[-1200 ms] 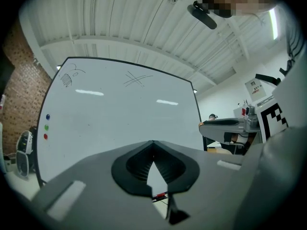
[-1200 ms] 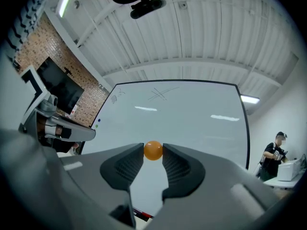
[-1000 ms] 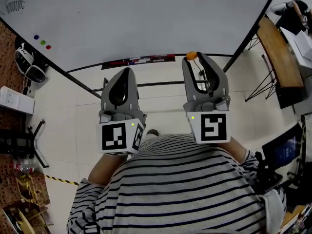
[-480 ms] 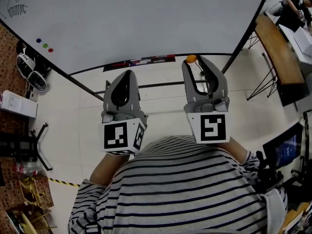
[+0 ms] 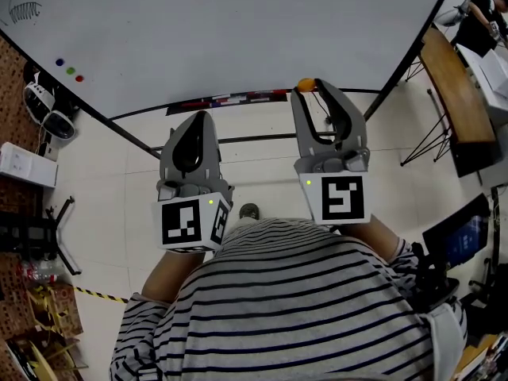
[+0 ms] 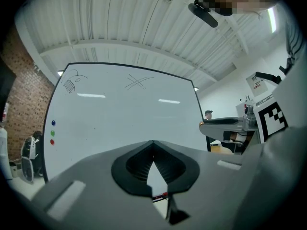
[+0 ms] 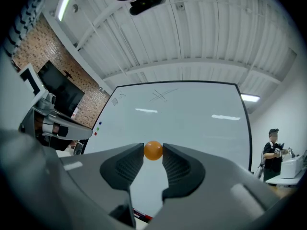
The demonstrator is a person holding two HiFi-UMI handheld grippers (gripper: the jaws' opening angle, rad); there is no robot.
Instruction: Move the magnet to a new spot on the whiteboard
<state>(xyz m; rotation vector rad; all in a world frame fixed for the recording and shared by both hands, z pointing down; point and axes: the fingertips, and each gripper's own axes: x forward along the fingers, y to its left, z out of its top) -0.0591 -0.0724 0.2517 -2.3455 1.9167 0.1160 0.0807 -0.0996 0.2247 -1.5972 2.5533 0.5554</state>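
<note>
An orange round magnet (image 7: 153,150) is pinched between the tips of my right gripper (image 7: 153,152), which is shut on it. In the head view that magnet (image 5: 305,85) sits at the tip of the right gripper (image 5: 308,88), just below the whiteboard's (image 5: 238,30) lower edge and short of its surface. My left gripper (image 5: 200,119) is held beside it, its jaws shut with nothing in them (image 6: 153,145). Both grippers point at the whiteboard (image 7: 177,114).
Three small magnets, blue, green and red (image 5: 69,71), sit near the board's left edge, below a fish doodle (image 5: 22,8). Markers lie on the tray (image 5: 226,99) under the board. A wooden table (image 5: 452,94) and a person stand at the right.
The right gripper with the orange magnet has moved a little up and left, closer to the board's lower edge. The left gripper has shifted slightly left.
</note>
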